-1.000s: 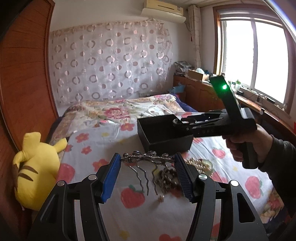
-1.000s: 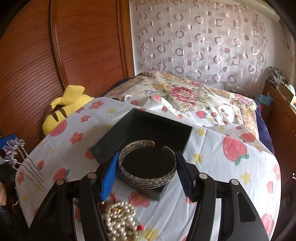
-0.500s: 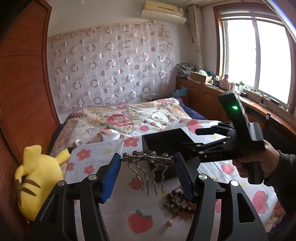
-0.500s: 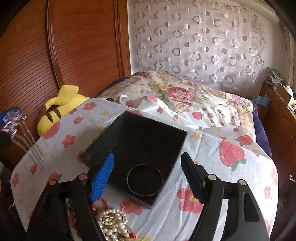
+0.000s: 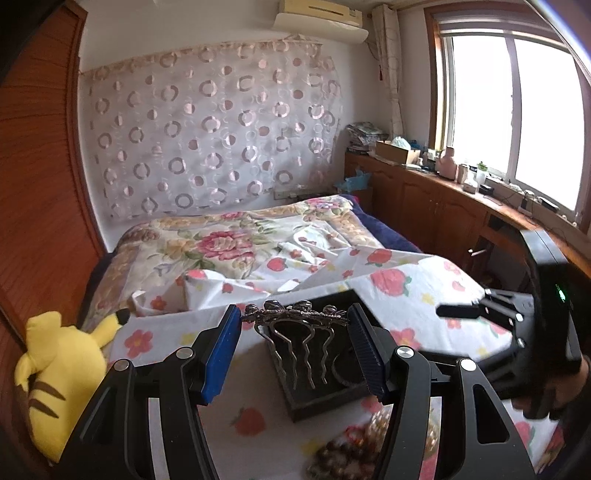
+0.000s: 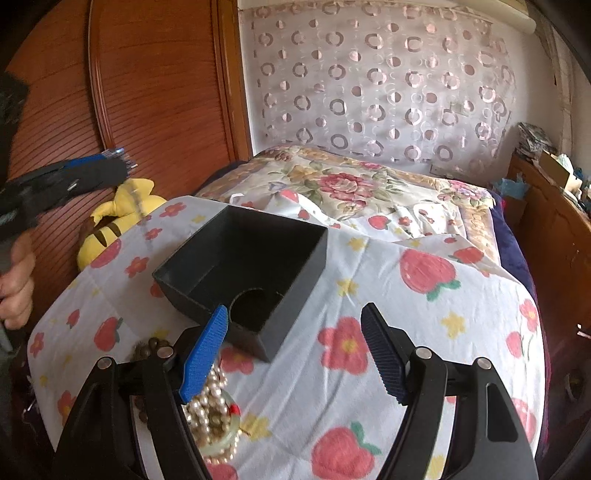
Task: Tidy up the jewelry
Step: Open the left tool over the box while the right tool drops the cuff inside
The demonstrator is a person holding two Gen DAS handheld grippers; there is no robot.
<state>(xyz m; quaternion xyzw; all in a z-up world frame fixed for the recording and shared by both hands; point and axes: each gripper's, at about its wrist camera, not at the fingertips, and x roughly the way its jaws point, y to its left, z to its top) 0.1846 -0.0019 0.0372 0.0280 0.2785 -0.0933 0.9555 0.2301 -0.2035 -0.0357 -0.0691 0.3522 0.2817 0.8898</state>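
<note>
Over the black box (image 5: 325,373) near the cloth's front edge, the left gripper (image 5: 293,345) is arriving, clamped on the hair comb (image 5: 295,325); rightward, the right gripper (image 6: 295,354) is backing off with fingers apart, the bangle (image 6: 255,306) now lying in the box.

I see a bedroom, daylit from a big wood-framed window (image 5: 517,110) at 2 o'clock. White wall ahead at 12, sheer curtain with ring pattern (image 5: 218,136) hung over it, air conditioner (image 5: 317,18) above. Ribbed wooden panel (image 5: 40,192) at 9. Bed with floral quilt (image 5: 221,243) dead centre. Low wooden cabinets (image 5: 436,218) under the window at 3, top cluttered with a cardboard box (image 5: 393,152) and bottles.
</note>
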